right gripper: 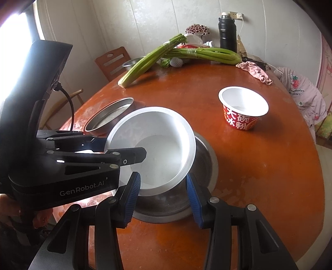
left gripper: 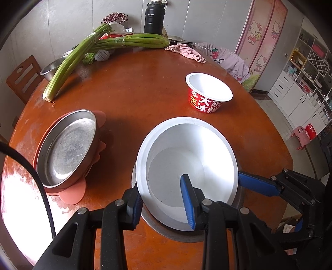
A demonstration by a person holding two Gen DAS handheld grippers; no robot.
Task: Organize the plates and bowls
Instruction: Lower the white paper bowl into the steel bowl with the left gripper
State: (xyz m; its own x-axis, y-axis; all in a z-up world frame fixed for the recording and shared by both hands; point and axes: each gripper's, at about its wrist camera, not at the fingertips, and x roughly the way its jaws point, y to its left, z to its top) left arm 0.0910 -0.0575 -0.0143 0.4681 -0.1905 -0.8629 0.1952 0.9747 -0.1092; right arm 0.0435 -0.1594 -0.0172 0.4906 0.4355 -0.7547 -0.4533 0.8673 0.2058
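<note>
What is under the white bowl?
Under the white bowl sits a wider metal dish on the table. Its rim shows; the bowl covers most of its inside.

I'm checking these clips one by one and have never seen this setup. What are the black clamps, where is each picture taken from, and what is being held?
There is no robot here. A person carries a two-finger clamp in each hand, each with a wide-angle camera looking along its blue fingers. One picture looks out from the left gripper, the other from the right gripper, and each also shows the other clamp from the side. Both are shut on the rim of a pale basin, above a wider steel dish. Elsewhere on the round table are a steel pan on a pink mat, a red paper bowl, celery and a black flask.
</note>
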